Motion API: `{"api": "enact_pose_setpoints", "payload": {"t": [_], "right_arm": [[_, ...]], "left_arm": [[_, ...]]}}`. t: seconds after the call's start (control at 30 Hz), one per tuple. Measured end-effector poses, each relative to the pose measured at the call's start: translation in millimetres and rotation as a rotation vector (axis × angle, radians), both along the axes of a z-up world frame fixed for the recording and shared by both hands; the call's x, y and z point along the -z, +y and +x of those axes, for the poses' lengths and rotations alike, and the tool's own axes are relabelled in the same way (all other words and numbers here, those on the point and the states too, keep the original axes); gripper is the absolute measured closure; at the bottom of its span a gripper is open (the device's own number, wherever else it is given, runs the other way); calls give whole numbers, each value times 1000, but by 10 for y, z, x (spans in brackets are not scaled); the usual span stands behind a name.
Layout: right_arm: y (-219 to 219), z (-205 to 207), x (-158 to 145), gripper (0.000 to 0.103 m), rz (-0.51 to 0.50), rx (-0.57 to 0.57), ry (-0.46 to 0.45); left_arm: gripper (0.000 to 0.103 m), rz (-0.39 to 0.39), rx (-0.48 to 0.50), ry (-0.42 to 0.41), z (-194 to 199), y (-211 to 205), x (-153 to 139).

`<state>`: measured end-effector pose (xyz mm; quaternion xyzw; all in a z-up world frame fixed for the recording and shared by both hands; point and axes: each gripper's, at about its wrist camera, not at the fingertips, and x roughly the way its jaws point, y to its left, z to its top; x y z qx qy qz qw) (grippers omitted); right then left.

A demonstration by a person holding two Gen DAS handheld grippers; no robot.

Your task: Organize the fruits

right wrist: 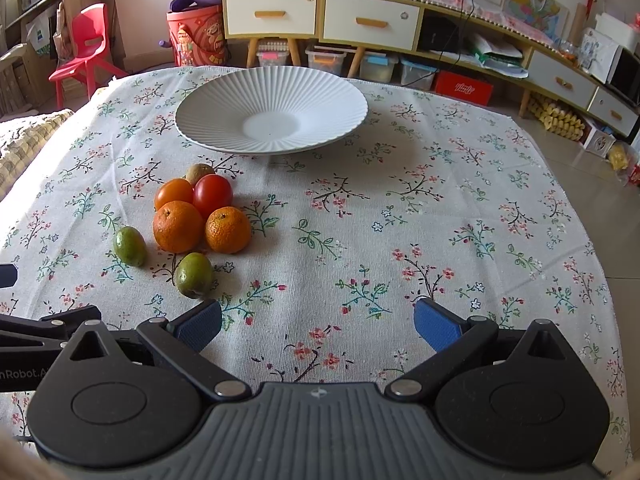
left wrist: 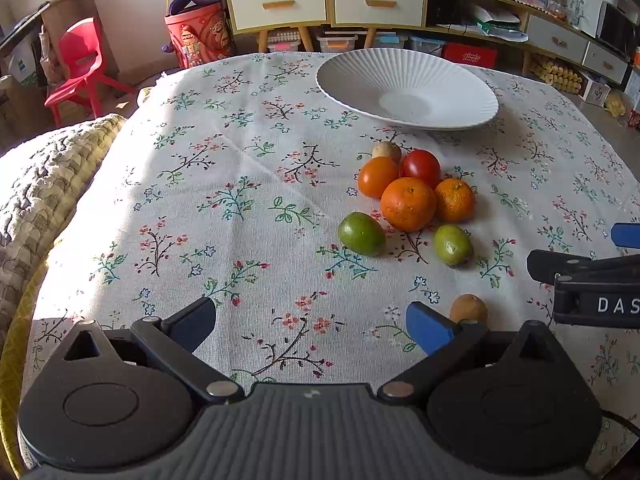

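left gripper (left wrist: 311, 330): jaws spread wide, nothing between the blue pads, held low over the cloth at the near edge, fruit ahead and to its right
right gripper (right wrist: 318, 330): jaws spread wide, nothing held, over bare cloth, fruit ahead-left; also seen from the side at the right edge of the left view
plate (right wrist: 224, 136): white, ribbed, nothing in it, far side of the table beyond the fruit, not touching any
fruit cluster: five pieces bunched together just this side of the plate
big orange (right wrist: 178, 226): front of cluster, touching small orange and both tomatoes
small orange (right wrist: 228, 230): just right of big orange
red tomato (right wrist: 213, 194): behind the oranges
orange tomato (right wrist: 173, 193): left of red tomato, touching it
tan fruit (right wrist: 199, 172): back of cluster, nearest the plate, partly hidden
green fruit A (right wrist: 129, 246): left of big orange, slightly apart
green fruit B (right wrist: 193, 275): in front of the oranges, apart, closest to the right gripper's left pad
brown fruit (left wrist: 469, 309): alone, well apart from cluster, just beside the left gripper's right finger; only in left view
cloth (right wrist: 400, 240): floral, covers the table
background: red chair (right wrist: 86, 46), cabinet (right wrist: 320, 16)
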<state>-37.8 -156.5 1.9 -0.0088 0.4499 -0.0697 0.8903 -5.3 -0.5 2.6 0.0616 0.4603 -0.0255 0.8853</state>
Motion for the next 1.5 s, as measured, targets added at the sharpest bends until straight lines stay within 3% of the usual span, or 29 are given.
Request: {"api": "enact_pose_setpoints", "payload": {"t": [1.07, 1.2, 1.5], "right_arm": [[-35, 43, 60, 0, 14, -16, 4], [-41, 85, 103, 1, -6, -35, 0], [-110, 229, 263, 2, -8, -116, -31]], "left_arm": [[11, -22, 10, -24, -1, 47, 26], [11, -41, 19, -62, 25, 60, 119], [11, -72, 40, -49, 155, 116, 388]]}}
